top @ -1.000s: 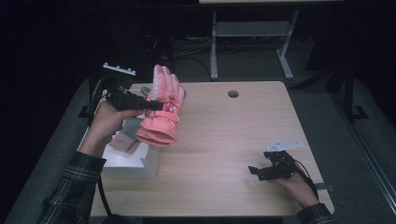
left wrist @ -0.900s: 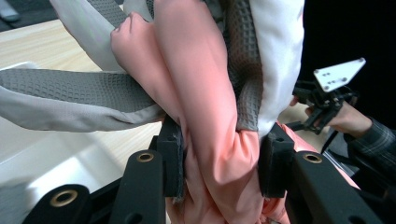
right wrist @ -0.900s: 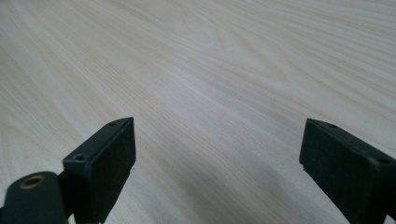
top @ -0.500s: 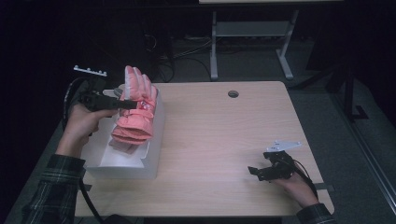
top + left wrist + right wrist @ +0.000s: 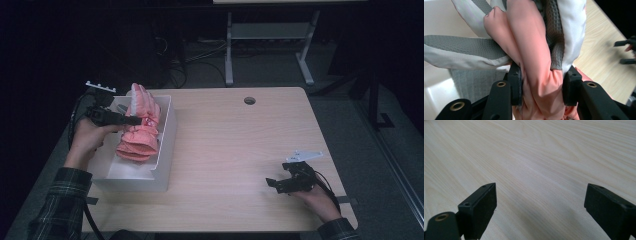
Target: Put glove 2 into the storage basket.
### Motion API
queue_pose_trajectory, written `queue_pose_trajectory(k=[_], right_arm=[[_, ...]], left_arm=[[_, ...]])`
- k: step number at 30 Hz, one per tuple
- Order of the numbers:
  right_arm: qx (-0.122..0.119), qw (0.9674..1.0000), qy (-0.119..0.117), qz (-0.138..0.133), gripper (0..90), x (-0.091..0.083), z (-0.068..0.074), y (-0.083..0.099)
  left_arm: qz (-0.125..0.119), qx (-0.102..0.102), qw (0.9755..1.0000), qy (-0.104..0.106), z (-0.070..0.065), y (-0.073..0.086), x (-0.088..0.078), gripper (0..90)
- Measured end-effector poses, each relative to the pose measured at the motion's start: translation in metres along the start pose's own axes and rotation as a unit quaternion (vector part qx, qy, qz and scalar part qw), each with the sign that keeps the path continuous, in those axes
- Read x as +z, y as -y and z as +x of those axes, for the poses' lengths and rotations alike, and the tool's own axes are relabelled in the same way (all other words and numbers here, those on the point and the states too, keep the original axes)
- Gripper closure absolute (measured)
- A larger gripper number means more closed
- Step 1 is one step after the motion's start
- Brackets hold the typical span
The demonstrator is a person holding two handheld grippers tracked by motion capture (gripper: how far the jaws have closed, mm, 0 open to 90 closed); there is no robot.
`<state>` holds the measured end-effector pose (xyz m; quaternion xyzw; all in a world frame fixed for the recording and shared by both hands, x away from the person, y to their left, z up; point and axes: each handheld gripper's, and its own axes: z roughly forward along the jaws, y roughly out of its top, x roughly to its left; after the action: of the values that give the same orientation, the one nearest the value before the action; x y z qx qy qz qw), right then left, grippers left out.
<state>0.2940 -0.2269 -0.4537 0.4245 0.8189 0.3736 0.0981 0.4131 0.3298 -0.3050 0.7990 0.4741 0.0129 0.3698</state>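
Left gripper (image 5: 131,120) clamped on pink glove (image 5: 139,131) over white box (image 5: 161,159), right gripper (image 5: 274,184) gaping, empty

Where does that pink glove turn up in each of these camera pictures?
High view: pink glove at left, over the white box, clamped by the left tool.
Left gripper view: centre, squeezed between the black jaws.
Right gripper view: not in it.
Shared landmark: the wooden table.

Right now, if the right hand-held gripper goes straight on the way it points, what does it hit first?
Probably nothing soon: the right hand-held gripper, open, points left across bare table. The white box looks first in line, though depth is unclear.
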Motion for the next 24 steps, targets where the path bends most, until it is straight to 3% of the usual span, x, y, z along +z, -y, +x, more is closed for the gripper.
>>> queue_pose_trajectory(k=[11,19,21,24], right_arm=[[0.001,1.0,0.0,-0.003,10.6,-0.001,0.0,0.0],[0.0,1.0,0.0,-0.001,10.6,0.0,0.0,0.0],[0.0,1.0,-0.001,-0.002,10.6,0.0,0.0,0.0],[0.0,1.0,-0.002,-0.003,10.6,0.0,-0.001,0.0]], left_arm=[[0.043,-0.019,0.9988,0.009,0.016,0.016,0.043,59.4],[0.077,-0.036,0.9963,0.015,0.027,0.034,0.082,58.7],[0.063,-0.047,0.9966,0.026,0.03,0.037,0.086,58.6],[0.066,-0.048,0.9963,0.027,0.032,0.038,0.088,58.5]])
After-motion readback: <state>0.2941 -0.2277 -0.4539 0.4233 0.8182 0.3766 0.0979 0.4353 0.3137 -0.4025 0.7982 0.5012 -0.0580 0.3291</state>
